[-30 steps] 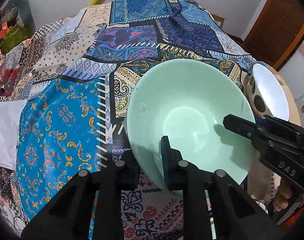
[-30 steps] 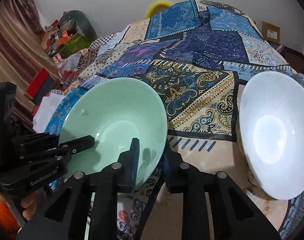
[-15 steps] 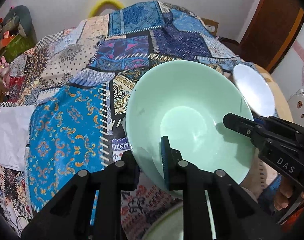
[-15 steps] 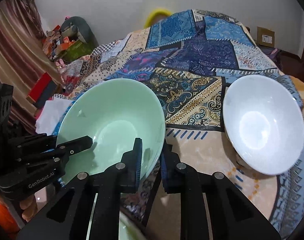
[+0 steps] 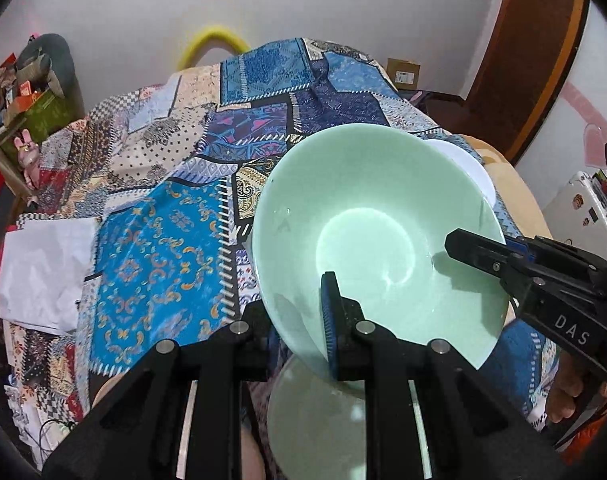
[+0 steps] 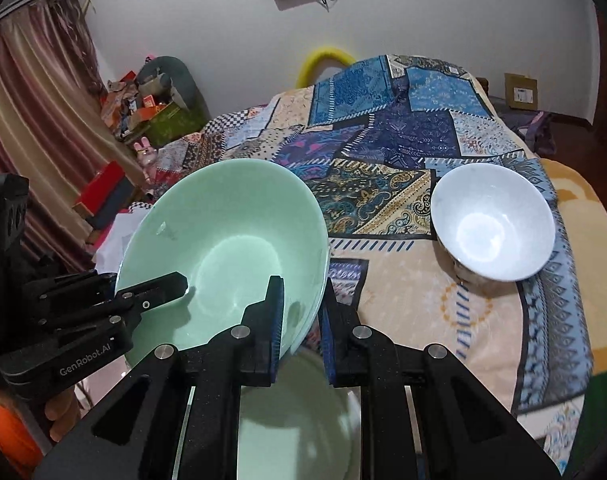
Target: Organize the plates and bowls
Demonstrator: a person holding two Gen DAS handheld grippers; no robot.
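Lifted higher than a second ago, the green bowl (image 5: 367, 240) now hangs tilted above a second green dish (image 6: 299, 420) newly visible beneath. Left gripper (image 5: 295, 320) and right gripper (image 6: 301, 312) each pinch its rim. Stacking looks imminent. Farther off, the white bowl (image 6: 491, 224) waits on the patchwork cloth (image 6: 383, 140).

Two pale green glazed bowls: one lifted and tilted (image 6: 223, 248), one lower at the patchwork-covered table's near edge (image 6: 295, 420). One round white bowl (image 6: 491, 224) near the right edge. Two black two-finger grippers.
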